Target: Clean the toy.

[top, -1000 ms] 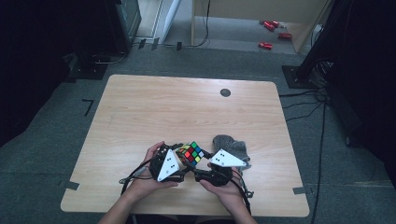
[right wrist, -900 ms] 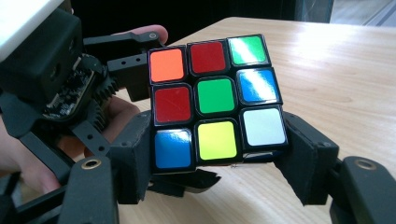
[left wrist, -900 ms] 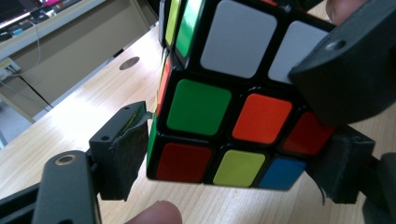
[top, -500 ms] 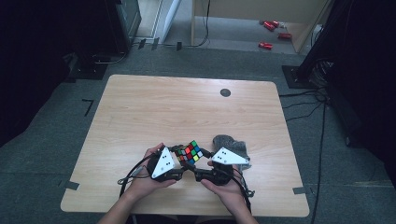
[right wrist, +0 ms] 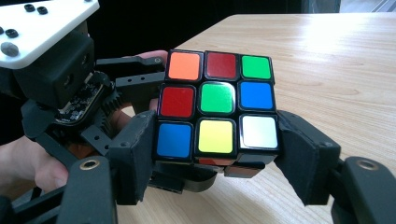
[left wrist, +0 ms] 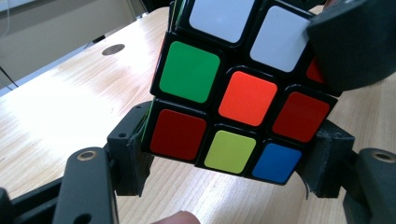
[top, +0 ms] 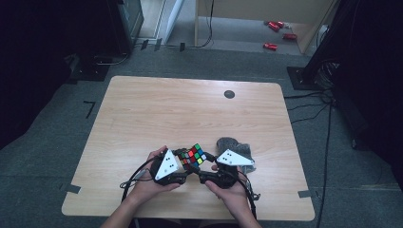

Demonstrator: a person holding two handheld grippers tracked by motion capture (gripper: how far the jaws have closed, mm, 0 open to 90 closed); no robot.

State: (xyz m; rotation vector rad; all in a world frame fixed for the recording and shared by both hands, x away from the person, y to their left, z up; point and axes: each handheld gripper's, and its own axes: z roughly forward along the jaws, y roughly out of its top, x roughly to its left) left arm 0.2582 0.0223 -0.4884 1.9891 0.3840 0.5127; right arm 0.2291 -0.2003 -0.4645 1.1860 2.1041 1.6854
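Observation:
A scrambled Rubik's cube (top: 194, 156) is held just above the near part of the wooden table (top: 190, 109), between both hands. My left gripper (top: 183, 162) is shut on it; in the left gripper view the jaws clamp the lowest layer of the cube (left wrist: 238, 88) from both sides, gripper (left wrist: 229, 163). My right gripper (top: 207, 165) is shut on it too: in the right gripper view its pads press the bottom row of the cube (right wrist: 217, 109), gripper (right wrist: 215, 149). The left gripper's body (right wrist: 60, 70) shows behind the cube there.
A crumpled grey cloth (top: 231, 144) lies on the table just behind the right gripper. A small black round cap (top: 229, 94) sits near the far edge. Red items (top: 271, 46) lie on the floor beyond the table.
The cube and both grippers have shifted slightly to the left and the cube has tilted a little. Both grippers keep their hold.

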